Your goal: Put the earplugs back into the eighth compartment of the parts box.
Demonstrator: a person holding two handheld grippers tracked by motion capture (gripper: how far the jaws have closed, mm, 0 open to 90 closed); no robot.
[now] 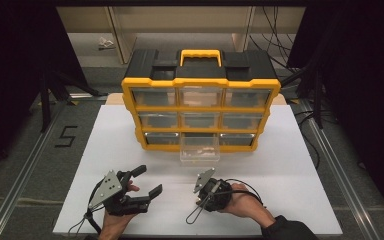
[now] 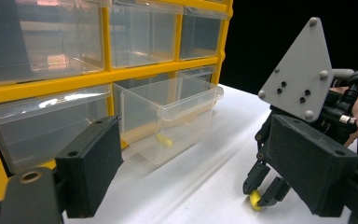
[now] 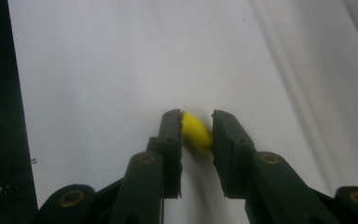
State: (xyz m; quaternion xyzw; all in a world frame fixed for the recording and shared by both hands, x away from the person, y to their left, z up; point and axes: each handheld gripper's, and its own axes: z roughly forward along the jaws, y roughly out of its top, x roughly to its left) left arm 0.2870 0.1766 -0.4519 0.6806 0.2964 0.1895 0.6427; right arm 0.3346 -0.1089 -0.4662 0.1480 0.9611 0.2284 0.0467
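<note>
Left gripper [image 1: 146,181]: jaws spread wide, holding nothing, above the white table [image 1: 290,165].
Drawer organizer [image 1: 201,107]: yellow-framed; clear bottom-middle drawer [image 1: 199,149] pulled out, a yellow piece [image 2: 164,139] inside.
Right gripper [image 3: 196,135]: jaws nearly closed on a small yellow capsule-shaped piece [image 3: 196,132], pinched between both fingertips, at the table surface.

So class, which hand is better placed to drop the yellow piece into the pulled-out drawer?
Right: its claw is closed around the yellow piece on the table, near the open drawer. The left claw is open and holds nothing.

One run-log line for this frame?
right gripper: shut on yellow pellet, at table | left gripper: open | bottom-middle drawer: pulled out
</note>
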